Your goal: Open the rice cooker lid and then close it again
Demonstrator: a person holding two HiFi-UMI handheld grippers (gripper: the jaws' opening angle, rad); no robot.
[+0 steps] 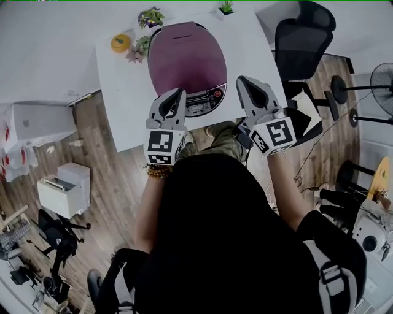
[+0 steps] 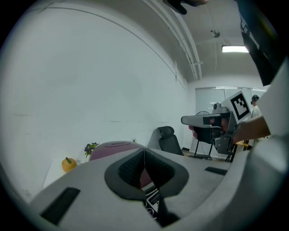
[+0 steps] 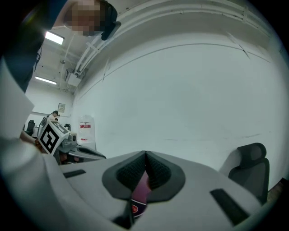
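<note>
At the near edge of the white table point(image 1: 123, 98), the left gripper point(image 1: 180, 95) and the right gripper point(image 1: 244, 81) are held side by side. Each is clenched, its dark pads pressed together with nothing caught between them. In both gripper views only a sliver of purple is seen below the closed pads. The left gripper is pointed at the front left of the rice cooker point(image 1: 187, 58) and the right gripper at its front right, so that the silver control panel point(image 1: 204, 104) is flanked by the two. Neither appears to be touching the cooker, though the head view is too steep for that to be certain. The cooker is placed in the middle of the table, and its purple lid is shut flat. Behind it, an orange ornament point(image 1: 120, 42) and a small flowering plant point(image 1: 151, 16) are set near the far left corner. A black office chair point(image 1: 304, 37) is parked beside the table on the right.
</note>
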